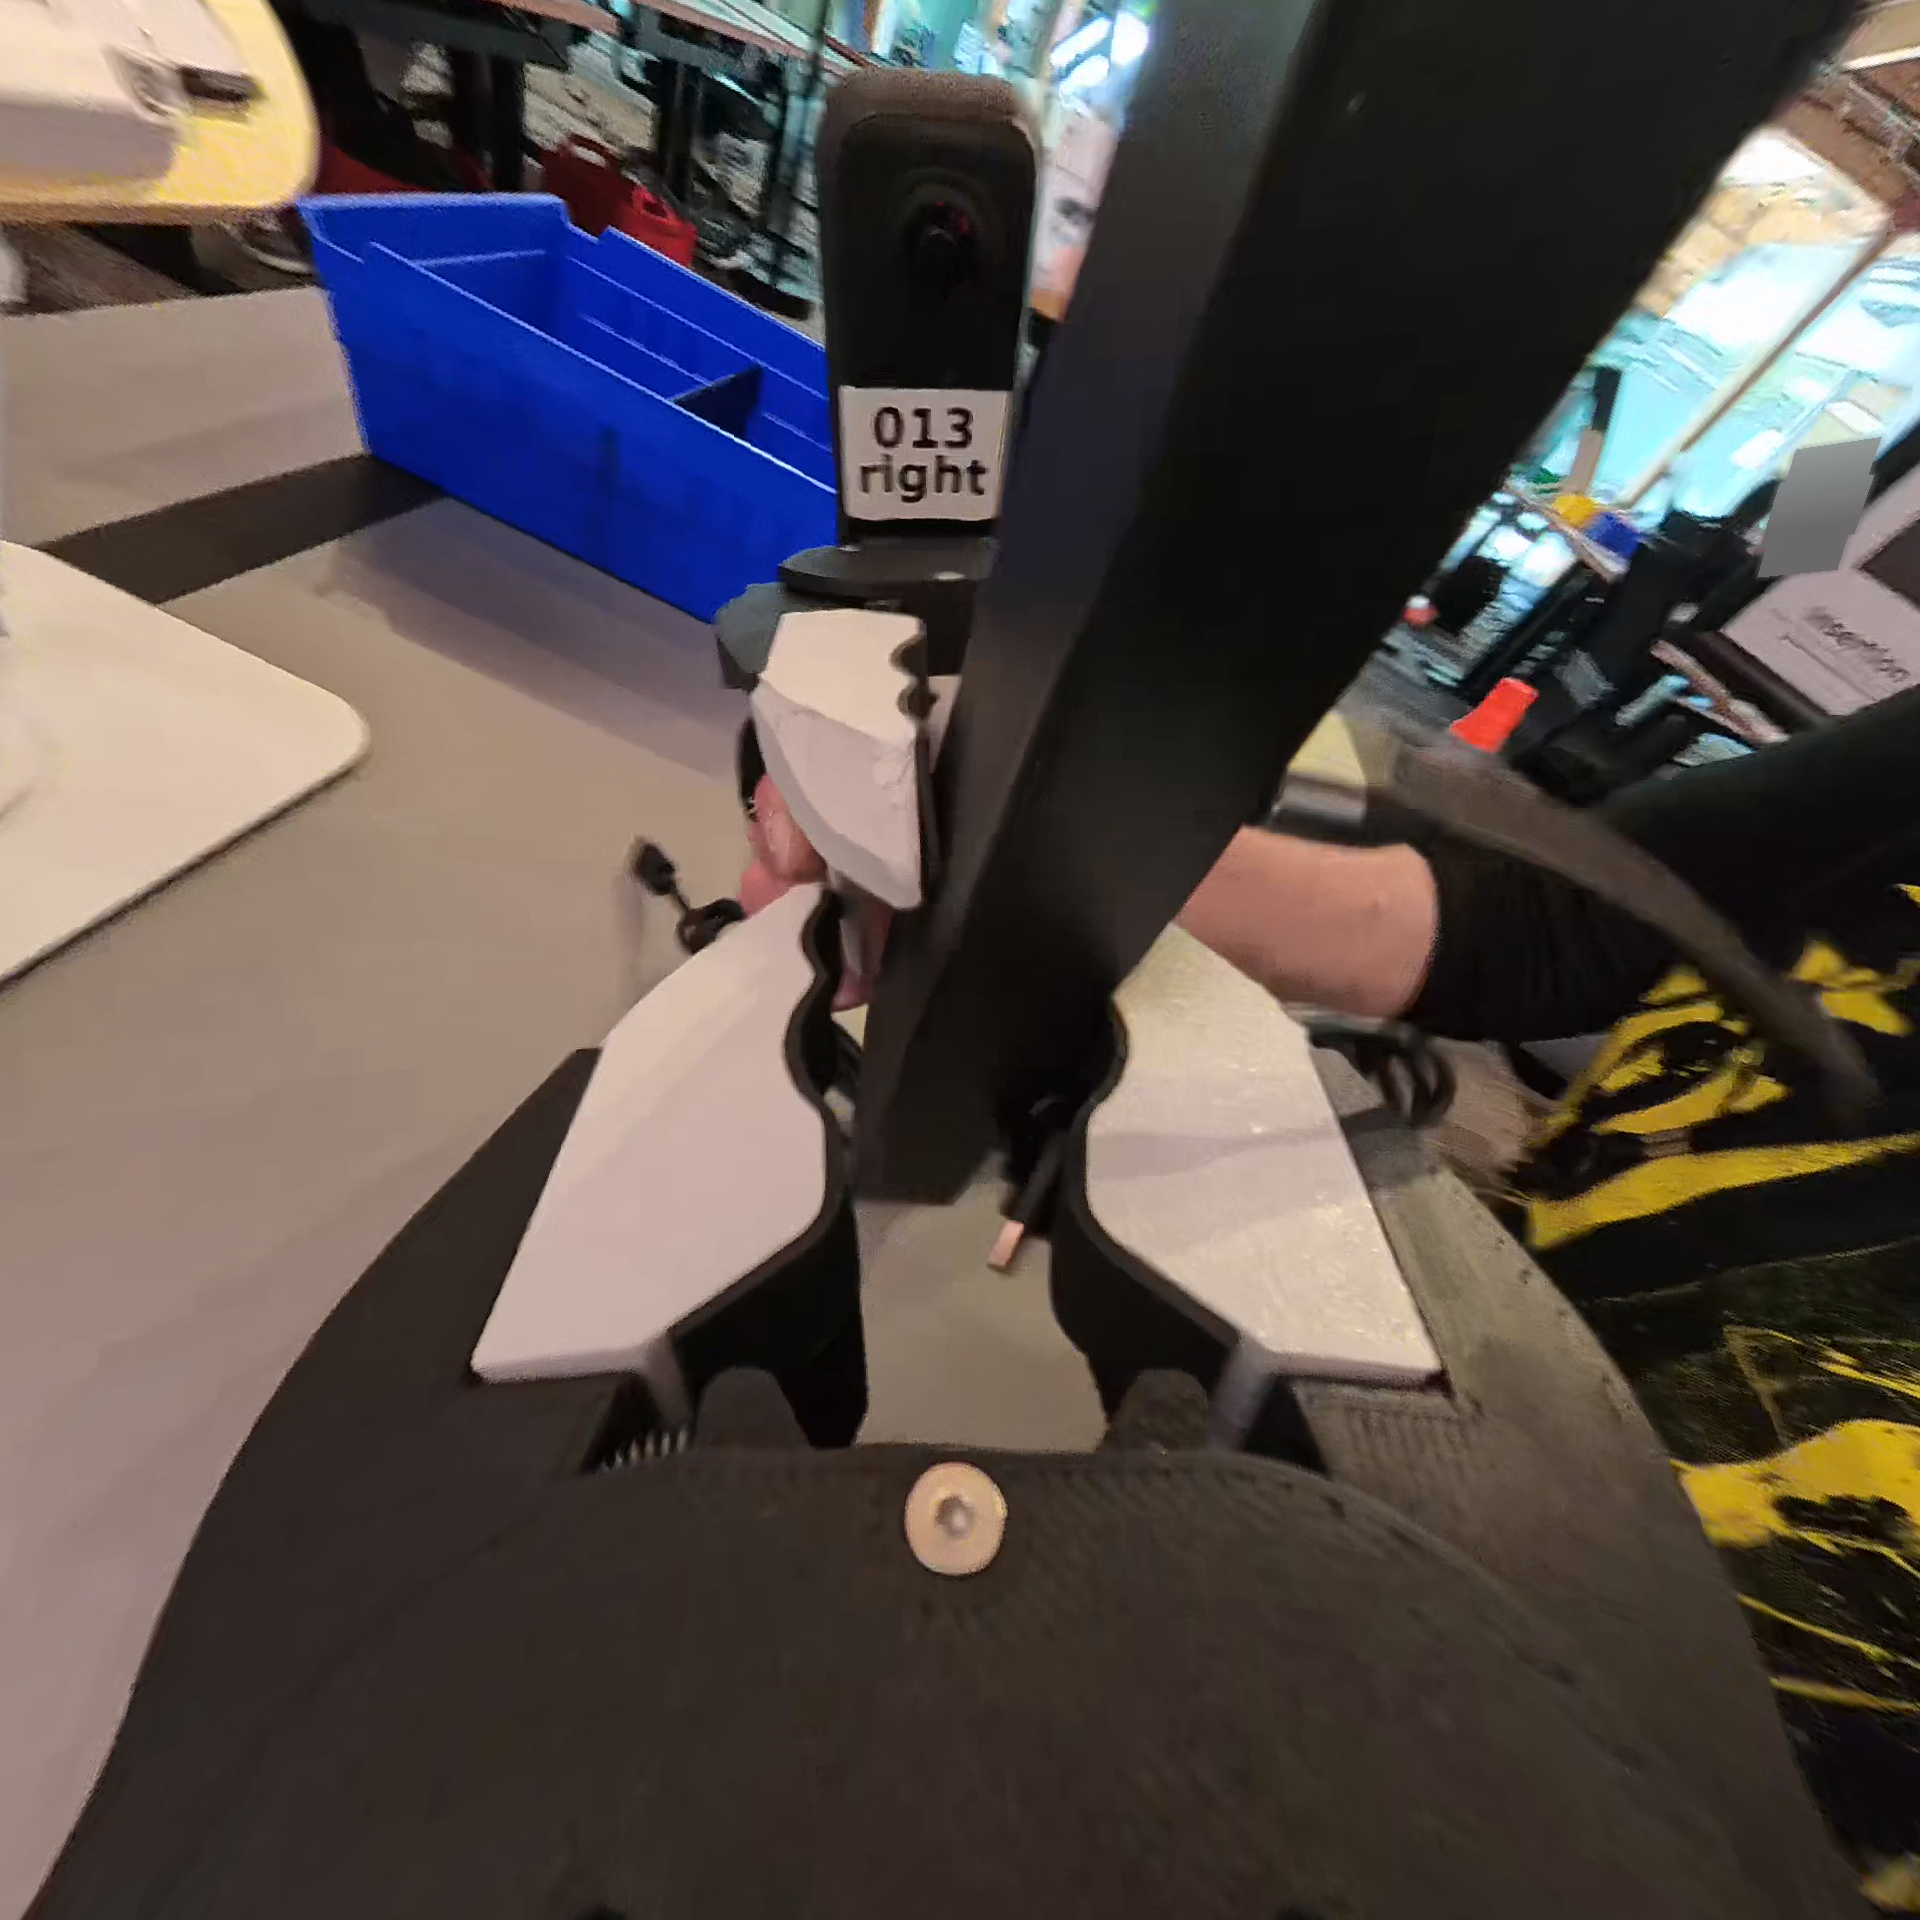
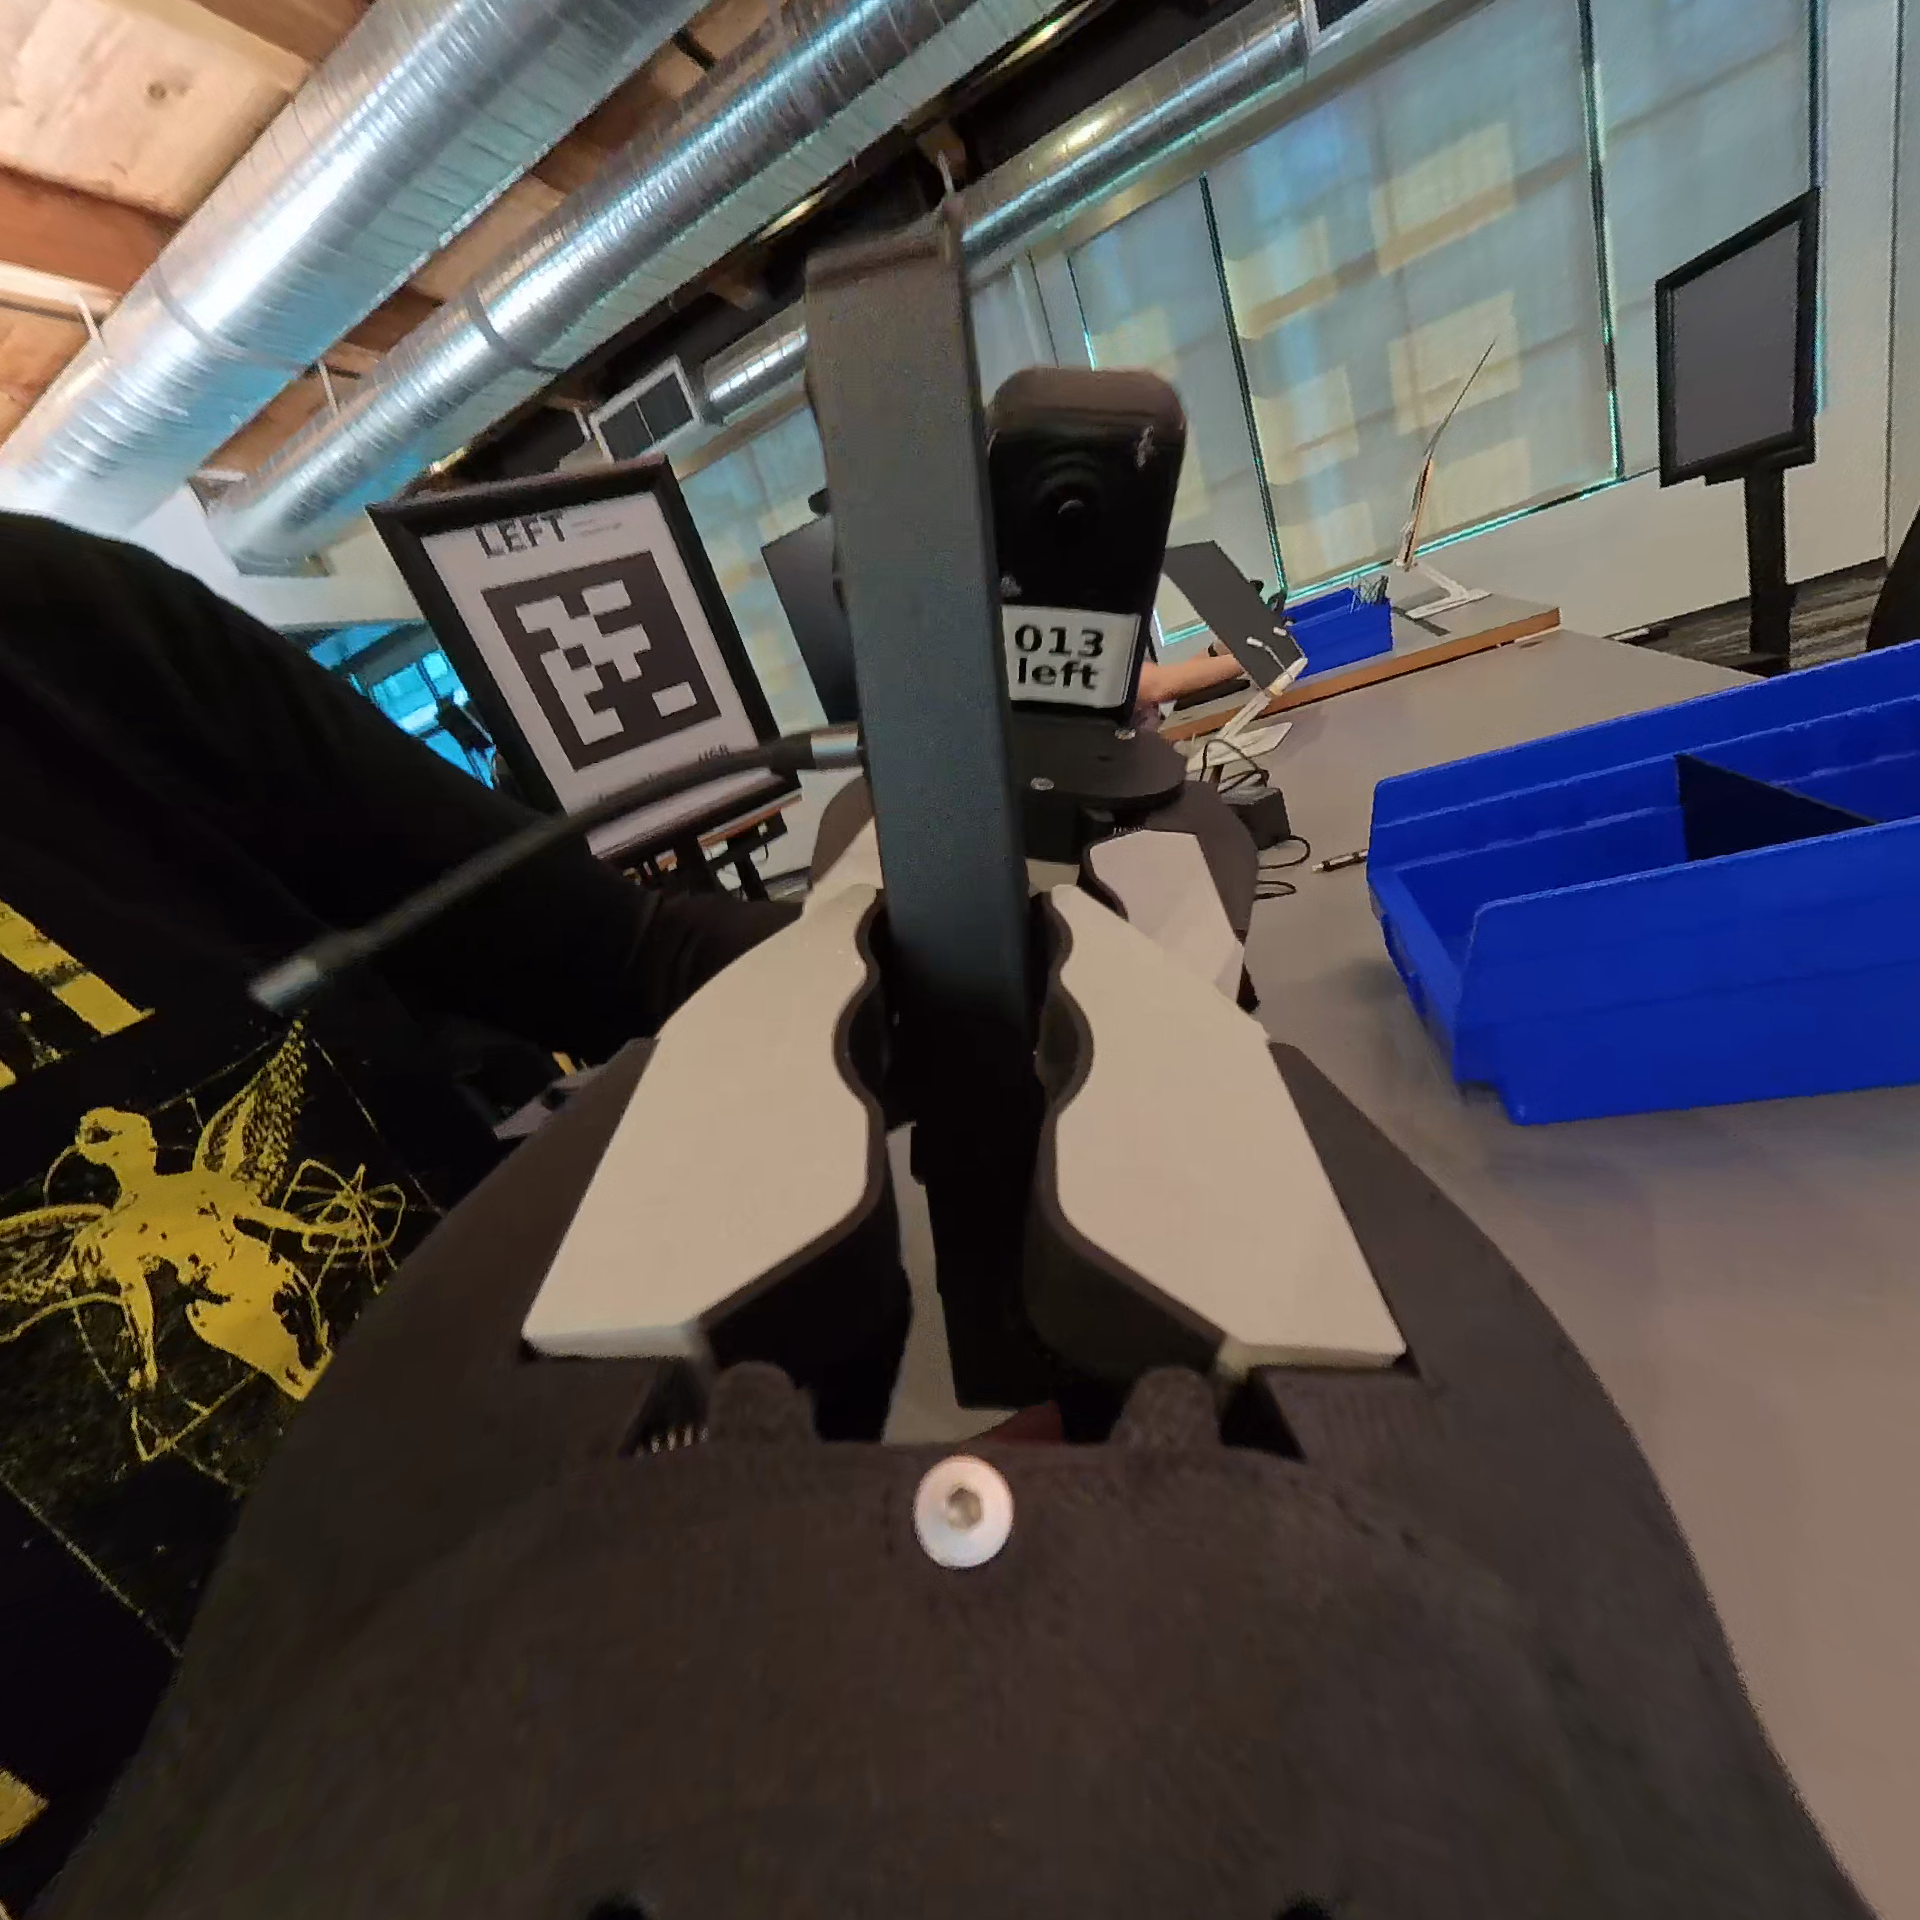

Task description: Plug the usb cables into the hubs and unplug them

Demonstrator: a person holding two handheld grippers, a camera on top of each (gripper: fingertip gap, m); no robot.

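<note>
Right gripper [image 2: 961, 940] clamps black USB hub [image 2: 914, 582] edgewise, pads pressing; left gripper [image 1: 961, 997] straddles it, contact unclear; blue bin [image 2: 1662, 935] nearby.

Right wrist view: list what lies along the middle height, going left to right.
Person's black sleeve → framed black-and-white marker board → tall black hub standing between the right tongs' fingers → left gripper's camera → blue bin.

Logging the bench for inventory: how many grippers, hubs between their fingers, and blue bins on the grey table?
Grippers: 2 (left gripper, right gripper)
Black hub: 1
Blue bin: 1
Total: 4
</note>
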